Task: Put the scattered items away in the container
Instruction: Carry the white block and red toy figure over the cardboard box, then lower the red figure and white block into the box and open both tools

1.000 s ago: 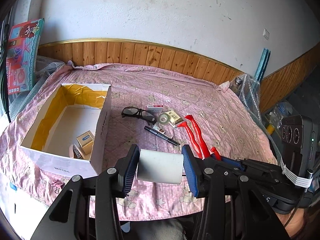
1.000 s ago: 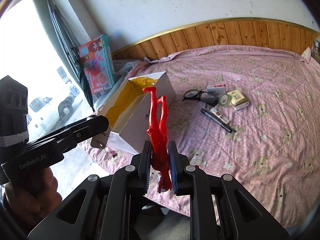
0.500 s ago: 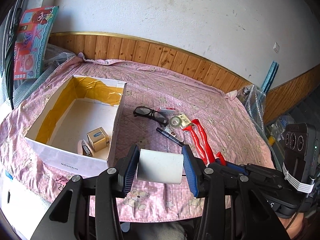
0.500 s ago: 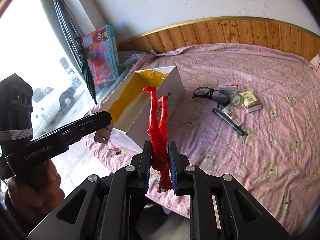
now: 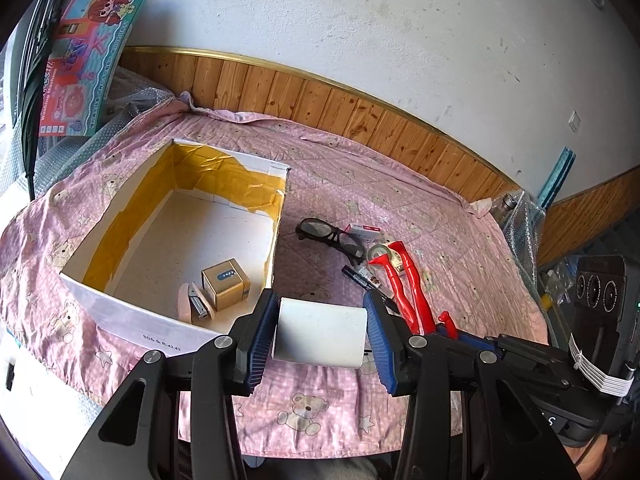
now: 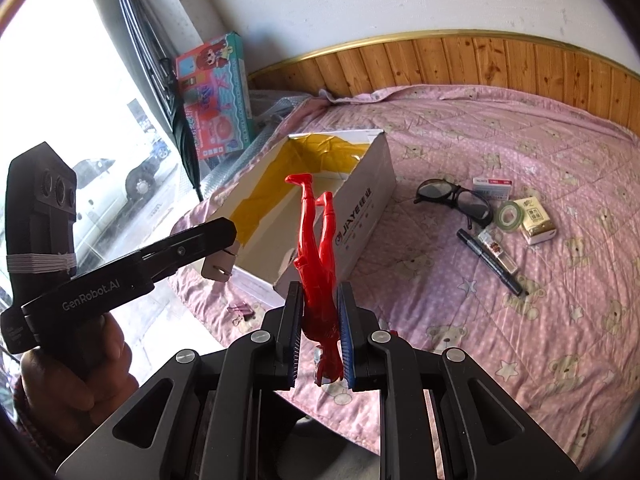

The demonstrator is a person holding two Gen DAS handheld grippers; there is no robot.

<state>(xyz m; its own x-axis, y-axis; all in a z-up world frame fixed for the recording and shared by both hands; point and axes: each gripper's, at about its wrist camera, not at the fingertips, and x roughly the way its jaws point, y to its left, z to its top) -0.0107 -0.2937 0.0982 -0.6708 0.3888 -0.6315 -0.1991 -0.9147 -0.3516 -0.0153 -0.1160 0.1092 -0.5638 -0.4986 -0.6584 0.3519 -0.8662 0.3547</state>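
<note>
My left gripper (image 5: 320,322) is shut on a white roll (image 5: 320,334) and hovers just off the near right corner of the open white box (image 5: 172,332), whose inside is lined with yellow tape. A gold cube (image 5: 225,289) and a pink stapler (image 5: 194,305) lie inside it. My right gripper (image 6: 320,314) is shut on a red figure (image 6: 316,256), legs pointing forward toward the box (image 6: 360,216). In the right wrist view the left gripper (image 6: 218,264) hangs left of the box's near end. Black glasses (image 6: 454,198), a black marker (image 6: 490,262) and a tape ring (image 6: 510,216) lie on the pink cloth.
A small gold-and-white carton (image 6: 538,220), a red-and-white packet (image 6: 492,186) and a small tube (image 6: 496,250) lie by the glasses. A toy box (image 5: 84,68) leans at the far left wall. A pink clip (image 6: 240,314) lies near the cloth's front edge. A hand (image 6: 80,364) holds the left gripper.
Both grippers have moved toward the box with their loads still held; the box now fills more of both views and its contents show more plainly.
</note>
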